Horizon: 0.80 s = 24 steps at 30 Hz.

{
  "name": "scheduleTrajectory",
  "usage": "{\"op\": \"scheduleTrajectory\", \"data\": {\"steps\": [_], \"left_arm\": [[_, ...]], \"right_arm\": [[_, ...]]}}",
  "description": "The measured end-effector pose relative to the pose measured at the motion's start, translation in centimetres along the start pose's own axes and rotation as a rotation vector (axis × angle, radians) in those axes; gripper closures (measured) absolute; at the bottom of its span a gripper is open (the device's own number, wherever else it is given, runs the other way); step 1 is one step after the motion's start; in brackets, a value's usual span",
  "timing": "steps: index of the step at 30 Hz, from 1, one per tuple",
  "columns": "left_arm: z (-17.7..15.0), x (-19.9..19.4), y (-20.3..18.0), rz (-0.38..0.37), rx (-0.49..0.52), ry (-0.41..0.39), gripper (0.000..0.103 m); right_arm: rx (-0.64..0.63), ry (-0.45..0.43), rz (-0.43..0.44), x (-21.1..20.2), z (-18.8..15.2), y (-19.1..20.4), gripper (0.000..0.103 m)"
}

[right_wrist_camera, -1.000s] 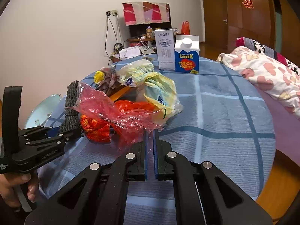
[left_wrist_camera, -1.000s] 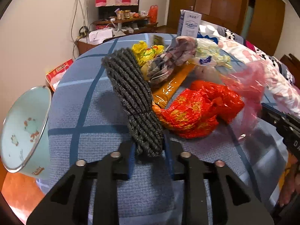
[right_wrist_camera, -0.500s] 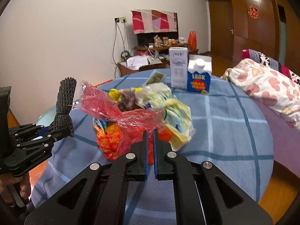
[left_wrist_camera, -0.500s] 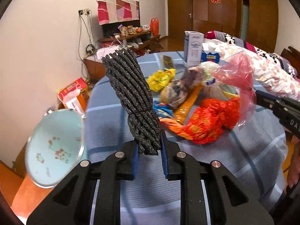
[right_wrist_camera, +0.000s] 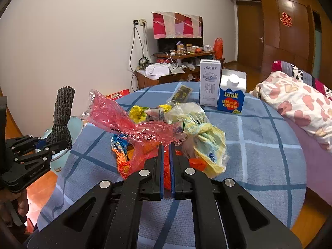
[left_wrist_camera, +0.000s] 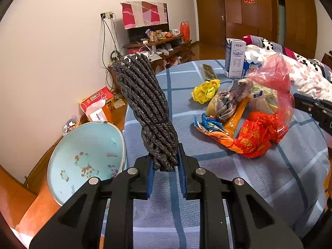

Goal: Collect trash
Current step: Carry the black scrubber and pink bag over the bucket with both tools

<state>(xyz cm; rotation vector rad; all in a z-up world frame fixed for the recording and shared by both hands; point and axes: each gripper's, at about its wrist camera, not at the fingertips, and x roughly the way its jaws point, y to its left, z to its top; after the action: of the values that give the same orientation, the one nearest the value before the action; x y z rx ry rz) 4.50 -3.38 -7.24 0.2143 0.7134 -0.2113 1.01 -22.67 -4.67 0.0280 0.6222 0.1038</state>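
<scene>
My left gripper (left_wrist_camera: 165, 161) is shut on a dark grey foam net bundle (left_wrist_camera: 145, 105), held upright above the table's left edge; it also shows in the right wrist view (right_wrist_camera: 62, 114). My right gripper (right_wrist_camera: 166, 147) is shut on a thin red plastic bag (right_wrist_camera: 124, 122), lifted over the trash pile; the bag shows in the left wrist view (left_wrist_camera: 278, 83). The pile holds a red-orange wrapper (left_wrist_camera: 257, 134), a yellow wrapper (left_wrist_camera: 205, 91) and a pale yellow bag (right_wrist_camera: 203, 132). A light blue bin (left_wrist_camera: 83, 159) stands on the floor left of the table.
The round table has a blue checked cloth (right_wrist_camera: 259, 145). Two cartons (right_wrist_camera: 209, 83) (right_wrist_camera: 232, 97) stand at its far side, with a dark flat packet (right_wrist_camera: 180, 93) nearby. A bed with a patterned quilt (right_wrist_camera: 300, 101) lies right. A red box (left_wrist_camera: 97, 103) sits on the floor by the wall.
My left gripper lifted the foam net off the table and swung left toward the bin. My right gripper raised the red bag higher above the pile.
</scene>
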Motion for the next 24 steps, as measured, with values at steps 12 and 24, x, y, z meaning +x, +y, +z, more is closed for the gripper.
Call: {"op": "scheduleTrajectory", "data": {"steps": [12, 24], "left_arm": [[-0.5, -0.3, 5.8, 0.135, -0.04, 0.013, 0.084], [-2.0, 0.6, 10.5, 0.246, -0.059, 0.072, 0.084]], "right_arm": [[-0.083, -0.018, 0.046, 2.0, 3.8, 4.0, 0.097], [-0.174, 0.024, 0.127, 6.7, 5.8, 10.0, 0.097]]}}
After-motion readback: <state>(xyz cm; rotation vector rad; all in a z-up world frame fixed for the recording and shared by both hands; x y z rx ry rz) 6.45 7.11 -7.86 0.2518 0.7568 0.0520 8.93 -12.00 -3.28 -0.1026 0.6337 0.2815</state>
